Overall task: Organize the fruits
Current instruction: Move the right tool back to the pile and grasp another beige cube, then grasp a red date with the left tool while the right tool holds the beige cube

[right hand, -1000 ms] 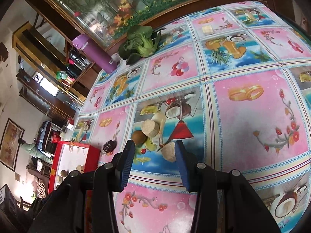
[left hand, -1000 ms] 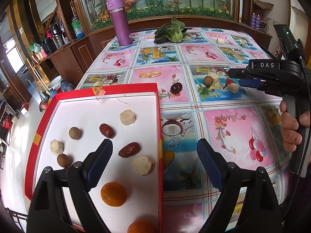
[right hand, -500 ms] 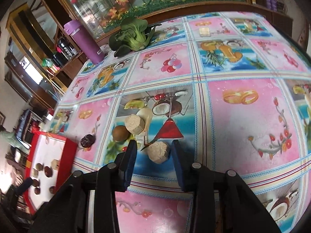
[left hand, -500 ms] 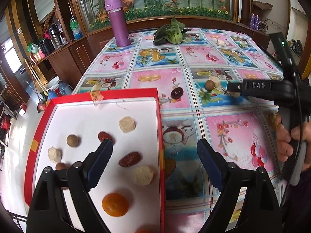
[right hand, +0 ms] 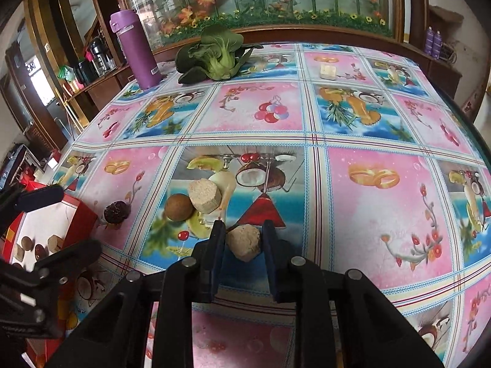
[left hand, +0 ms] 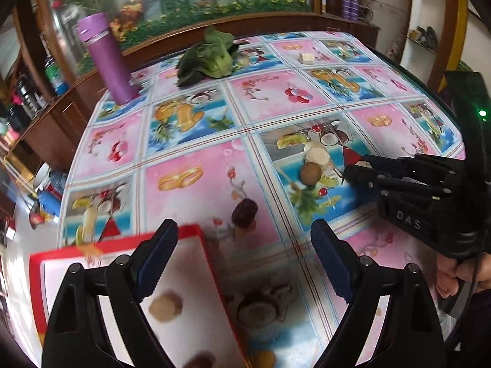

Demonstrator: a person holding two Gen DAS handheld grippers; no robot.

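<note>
— What have you got in the right gripper (right hand: 242, 242)?

— A tan chunk (right hand: 244, 243), sitting between my two fingers low over the tablecloth (right hand: 368, 214). The jaws are drawn in close on either side of it; both pads look to be against it, so I'd call it gripped.

— And the other pieces?

— Just ahead and to the left of it lie a second tan chunk (right hand: 205, 195) and a brown round fruit (right hand: 179, 207), touching each other. Further left, a dark wrinkled fruit (right hand: 115, 211) lies alone near the corner of the red tray (left hand: 208, 257). In the tray I can see several small brown and tan pieces, blurred in my left view.

— Your left gripper (left hand: 242, 260)?

— Spread wide with nothing in it, hovering over the tray's corner, one finger above the white inside, the other above the cloth.

— Any writing?

— "DAS" in raised letters on the right tool's black body, seen from the left camera. A green light glows on it above. My hand (left hand: 460, 273) wraps the handle below.

— Farther back?

— A purple flask (right hand: 135, 50) with a small label I can't read, and a leafy green (right hand: 214, 55) beside it.
</note>
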